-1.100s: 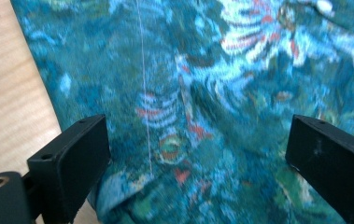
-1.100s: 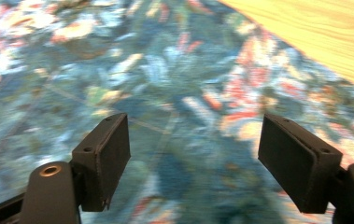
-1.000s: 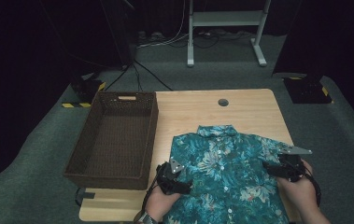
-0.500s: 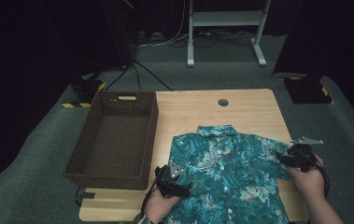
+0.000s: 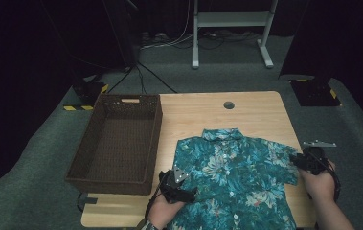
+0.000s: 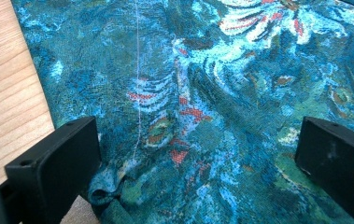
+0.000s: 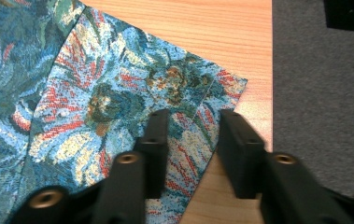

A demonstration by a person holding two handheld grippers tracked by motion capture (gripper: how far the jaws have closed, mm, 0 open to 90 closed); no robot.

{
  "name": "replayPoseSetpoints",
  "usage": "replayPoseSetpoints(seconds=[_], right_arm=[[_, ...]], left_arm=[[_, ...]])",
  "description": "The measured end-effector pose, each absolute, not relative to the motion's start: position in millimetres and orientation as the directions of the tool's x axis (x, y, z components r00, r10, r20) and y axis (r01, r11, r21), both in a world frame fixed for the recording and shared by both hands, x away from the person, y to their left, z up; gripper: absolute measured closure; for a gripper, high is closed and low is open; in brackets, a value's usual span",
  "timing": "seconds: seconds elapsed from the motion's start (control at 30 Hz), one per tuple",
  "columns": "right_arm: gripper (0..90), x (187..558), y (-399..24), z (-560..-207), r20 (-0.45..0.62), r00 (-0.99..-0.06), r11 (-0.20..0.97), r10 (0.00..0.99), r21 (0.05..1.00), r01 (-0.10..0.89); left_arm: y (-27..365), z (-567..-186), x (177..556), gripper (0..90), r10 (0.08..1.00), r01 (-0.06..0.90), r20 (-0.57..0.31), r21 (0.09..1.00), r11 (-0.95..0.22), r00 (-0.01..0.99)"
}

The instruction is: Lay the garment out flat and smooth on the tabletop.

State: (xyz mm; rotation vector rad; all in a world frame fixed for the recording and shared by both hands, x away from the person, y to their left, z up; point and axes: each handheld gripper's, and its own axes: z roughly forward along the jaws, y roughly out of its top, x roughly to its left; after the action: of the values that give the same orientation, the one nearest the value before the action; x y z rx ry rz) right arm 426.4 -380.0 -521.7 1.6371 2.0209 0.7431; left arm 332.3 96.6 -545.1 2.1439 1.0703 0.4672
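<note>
High view: teal floral short-sleeve shirt (image 5: 239,177) lies flat on the near right of the pale wood table (image 5: 255,112), collar toward the far side. Rectangular dark woven basket (image 5: 117,141) sits at the left edge. Left gripper (image 5: 181,191) rests at the shirt's near left hem; right gripper (image 5: 300,162) at the right sleeve.

Left gripper view: black jaws spread wide, crinkled woven print fabric (image 6: 202,107) between them, not pinched.

Right gripper view: jaws narrow, have just been closing, sleeve hem corner (image 7: 191,126) between them; whether the pads press it, cannot tell. Grey carpet (image 7: 322,102) right.
</note>
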Motion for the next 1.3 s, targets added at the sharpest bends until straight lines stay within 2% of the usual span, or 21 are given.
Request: replayPoseSetpoints(seconds=[0.1, 0.13, 0.53, 0.87, 1.3], right_arm=[[86.5, 424.9, -376.4, -521.1, 0.011, -0.221, 0.163, 0.975, 0.642, 0.749], [87.3, 424.4, -374.4, -520.8, 0.008, -0.223, 0.167, 0.975, 0.638, 0.752], [87.7, 410.0, -360.1, -491.1, -0.028, -0.225, 0.179, 0.974, 0.708, 0.684], [87.6, 401.9, -333.1, -477.3, -0.042, -0.282, 0.221, 0.958, 0.736, 0.64], [87.5, 409.3, -277.5, -490.3, -0.104, -0.383, 0.349, 0.918, 0.672, 0.653]], left_arm=[[96.7, -545.1, 332.3, 0.2, 0.803, 0.556, 0.014, 0.714, -0.425, 0.596], [96.7, -545.1, 332.2, 0.2, 0.803, 0.556, 0.014, 0.714, -0.425, 0.596], [96.5, -545.0, 332.2, 0.2, 0.802, 0.557, 0.013, 0.713, -0.426, 0.597], [96.4, -544.9, 332.2, 0.1, 0.802, 0.556, 0.014, 0.713, -0.426, 0.597], [96.3, -544.8, 331.9, 0.1, 0.8, 0.556, 0.011, 0.713, -0.427, 0.6]])
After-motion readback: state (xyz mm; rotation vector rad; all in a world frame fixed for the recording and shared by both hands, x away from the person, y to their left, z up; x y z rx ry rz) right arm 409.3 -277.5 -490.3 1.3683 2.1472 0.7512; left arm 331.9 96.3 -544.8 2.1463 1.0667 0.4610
